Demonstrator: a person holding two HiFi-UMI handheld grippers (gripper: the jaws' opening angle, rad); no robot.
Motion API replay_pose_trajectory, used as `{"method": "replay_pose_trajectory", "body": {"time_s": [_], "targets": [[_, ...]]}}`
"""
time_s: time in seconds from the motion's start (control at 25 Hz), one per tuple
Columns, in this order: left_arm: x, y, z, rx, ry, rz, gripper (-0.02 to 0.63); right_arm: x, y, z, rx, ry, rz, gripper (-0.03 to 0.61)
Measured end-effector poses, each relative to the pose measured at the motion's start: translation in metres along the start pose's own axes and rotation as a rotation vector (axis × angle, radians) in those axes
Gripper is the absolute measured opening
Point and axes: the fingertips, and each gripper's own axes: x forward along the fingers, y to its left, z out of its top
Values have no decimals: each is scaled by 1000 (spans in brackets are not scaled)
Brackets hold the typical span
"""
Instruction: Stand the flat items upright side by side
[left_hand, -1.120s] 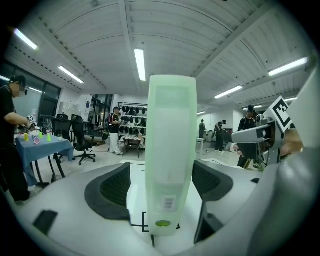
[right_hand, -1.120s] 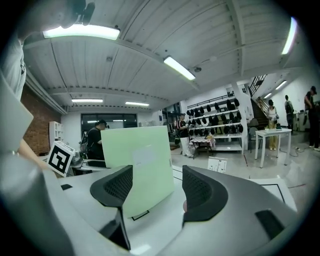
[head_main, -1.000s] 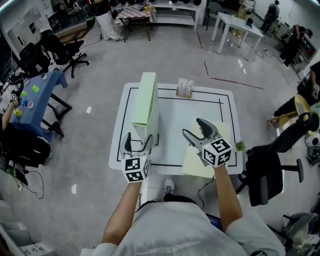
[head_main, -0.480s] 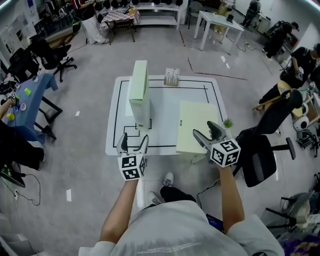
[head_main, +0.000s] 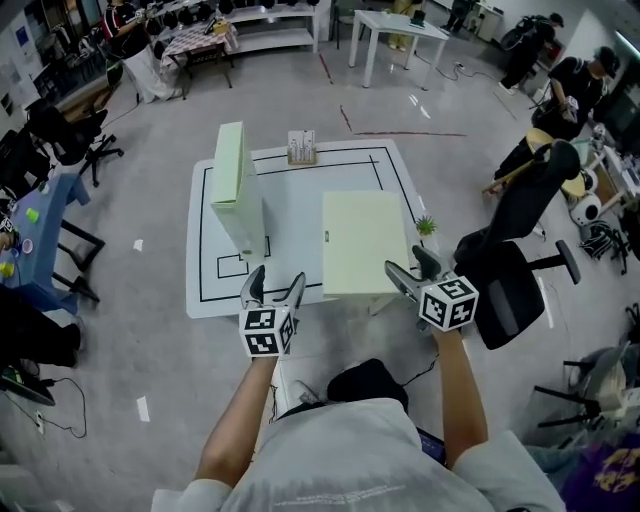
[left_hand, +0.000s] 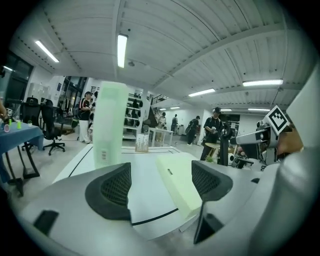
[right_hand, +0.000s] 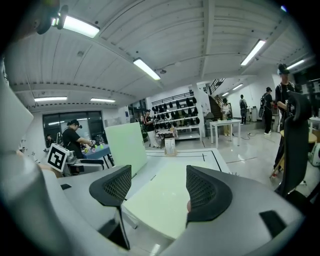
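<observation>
- Our left gripper (left_hand: 162, 186) is held wide open with nothing in it; its marker cube shows only black and white squares, no words.
- Our right gripper (right_hand: 159, 191) also gapes open and grips nothing. The flat box (head_main: 365, 243) lies just ahead of it, near edge in line with the jaws but untouched by the pads.
- That flat box, pale green, carries a small dark mark (left_hand: 170, 171) on its side, too small to read.
- Ahead and left of the left gripper stands the upright box (head_main: 238, 185), same green, with a small label (left_hand: 103, 155) on its narrow end; we cannot read the print.
- Both boxes rest on a white table (head_main: 290, 215) bordered by a black line (left_hand: 154, 216). At its far edge sits a card stand (head_main: 301, 147), its writing illegible.
- A small plant (head_main: 427, 226) sits right of the flat box, and an office chair (head_main: 515, 280) stands just right of the right gripper.
- Around is grey floor (head_main: 120, 330), a blue table (head_main: 30, 240) far left and shelves (head_main: 270, 25) at the far wall.
</observation>
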Motion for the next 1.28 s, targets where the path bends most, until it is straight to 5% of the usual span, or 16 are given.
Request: {"method": "replay_pose_trajectory", "body": {"time_s": [0.32,0.48,0.64,0.88,1.28], "targets": [[86,-67,3,-45,123,-153,377,12,-83,-31,195,38,28,348],[130,-78,-7,-128,203,-146,377,38,-114,-49,264,94,112,356],[158,-79,-23,-156,290,-99,377,57,-127,-74,307,165,197,360],[173,-71,-57,-299,407,-74,378,75,-138,-108,346,268,262,365],[188,-69,-87,-371,523,-211,377,94,-136,-141,479,313,259,379]]}}
